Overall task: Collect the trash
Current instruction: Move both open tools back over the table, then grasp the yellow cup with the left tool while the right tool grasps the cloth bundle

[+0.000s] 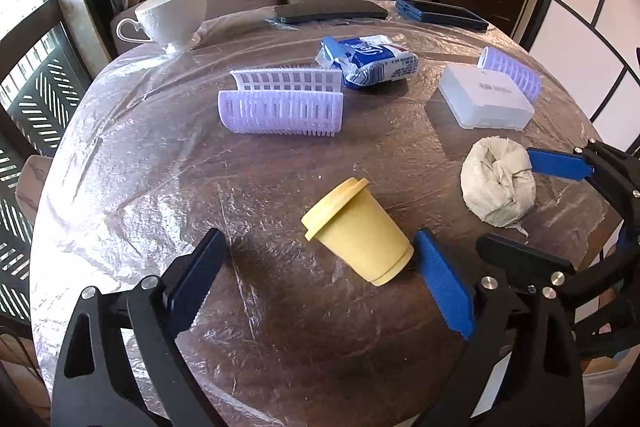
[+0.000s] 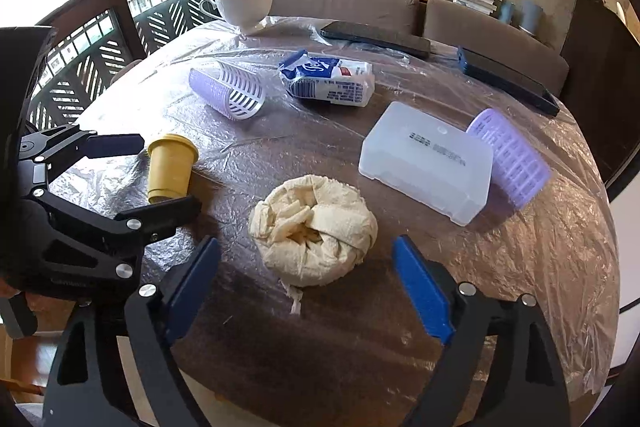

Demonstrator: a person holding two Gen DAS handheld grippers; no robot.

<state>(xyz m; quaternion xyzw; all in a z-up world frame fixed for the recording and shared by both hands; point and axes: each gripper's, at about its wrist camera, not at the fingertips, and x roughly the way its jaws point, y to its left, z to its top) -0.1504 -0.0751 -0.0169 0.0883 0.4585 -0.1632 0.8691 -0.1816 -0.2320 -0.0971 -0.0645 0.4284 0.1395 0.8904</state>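
Two grippers work over a round table [image 1: 120, 211] covered in clear plastic film. The left gripper [image 1: 320, 267] is spread wide, its fingers low on either side of a yellow cup [image 1: 356, 231] that lies on its side, lid toward the far left and base toward the blue-padded finger [image 1: 442, 287]. That finger sits just beside the cup's base; whether it touches is unclear. The other finger is well apart from the cup.

The right gripper [image 2: 306, 273] is also spread wide, with a crumpled paper wad [image 2: 314, 229] lying on the table between and just ahead of its fingers. Neither finger grips the wad. In the left wrist view the wad [image 1: 498, 183] lies to the right of the cup, with one blue finger of the right gripper [image 1: 560, 165] at its far side.

Farther back, a purple hair roller [image 1: 280, 111] lies on its side with a white one just behind it, and a blue-and-white packet [image 1: 368, 63] rests beside them. A white plastic box [image 2: 426, 163] lies to the right, with another purple roller [image 2: 508, 157] touching its far side. A white teacup [image 1: 172, 19] stands upright near the far left edge. Two dark flat devices [image 1: 332, 11] lie at the far edge of the table.
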